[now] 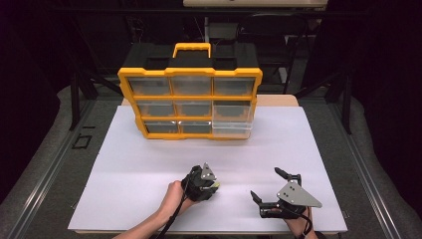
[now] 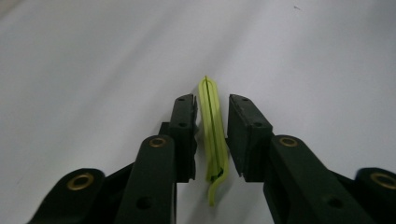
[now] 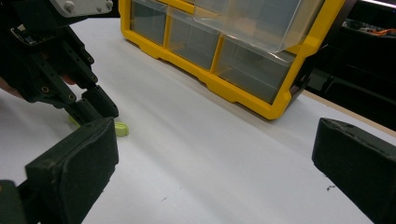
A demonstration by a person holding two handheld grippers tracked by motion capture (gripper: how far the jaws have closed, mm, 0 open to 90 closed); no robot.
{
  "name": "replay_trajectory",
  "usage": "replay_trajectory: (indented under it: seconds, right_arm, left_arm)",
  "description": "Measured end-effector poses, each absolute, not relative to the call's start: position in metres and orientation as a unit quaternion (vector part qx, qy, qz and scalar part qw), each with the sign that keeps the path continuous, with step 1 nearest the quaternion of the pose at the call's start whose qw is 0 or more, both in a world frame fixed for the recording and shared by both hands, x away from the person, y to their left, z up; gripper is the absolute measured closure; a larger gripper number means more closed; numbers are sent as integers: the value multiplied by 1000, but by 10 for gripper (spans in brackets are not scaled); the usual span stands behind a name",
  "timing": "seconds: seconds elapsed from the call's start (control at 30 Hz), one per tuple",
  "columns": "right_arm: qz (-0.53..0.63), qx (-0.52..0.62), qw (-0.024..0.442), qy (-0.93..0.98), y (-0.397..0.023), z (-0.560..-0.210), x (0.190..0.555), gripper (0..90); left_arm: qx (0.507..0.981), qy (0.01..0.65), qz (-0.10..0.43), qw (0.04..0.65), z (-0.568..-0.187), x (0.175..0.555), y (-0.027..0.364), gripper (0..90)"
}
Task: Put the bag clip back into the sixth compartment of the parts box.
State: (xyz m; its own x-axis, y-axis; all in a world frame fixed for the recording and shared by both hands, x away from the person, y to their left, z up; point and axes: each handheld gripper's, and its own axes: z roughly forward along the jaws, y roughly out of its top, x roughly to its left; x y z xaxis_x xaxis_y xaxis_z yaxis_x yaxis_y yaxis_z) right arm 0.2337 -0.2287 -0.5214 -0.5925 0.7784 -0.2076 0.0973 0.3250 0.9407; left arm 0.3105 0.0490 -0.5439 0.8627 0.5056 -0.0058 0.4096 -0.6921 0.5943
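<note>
Left gripper view, centre frame: our left gripper has its jaws squeezed on a yellow-green rubber band lying on the white table. Our right gripper waits, jaws wide apart. Lifting it toward the yellow organizer, one drawer pulled out, remains.

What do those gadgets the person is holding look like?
Each hand-held gripper is black with two blocky jaws, the left and the right. Brass-coloured rivets dot the linkages, a grey three-cornered plate tops each, and a black cable trails from the left.
</note>
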Motion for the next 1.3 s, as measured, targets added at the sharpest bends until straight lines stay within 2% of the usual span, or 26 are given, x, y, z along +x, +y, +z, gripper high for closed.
replay_trajectory:
  seconds: [0.3, 0.97, 1.3]
  right_arm:
    - [499, 296, 340, 740, -229, -521, 232, 0]
    - [496, 299, 343, 740, -229, -522, 232, 0]
    - [497, 297, 344, 739, -230, -522, 232, 0]
  left_arm:
    - [920, 246, 75, 295, -545, 310, 48, 803]
    - [913, 266, 69, 302, -505, 337, 86, 805]
    - [928, 250, 54, 271, -497, 359, 96, 805]
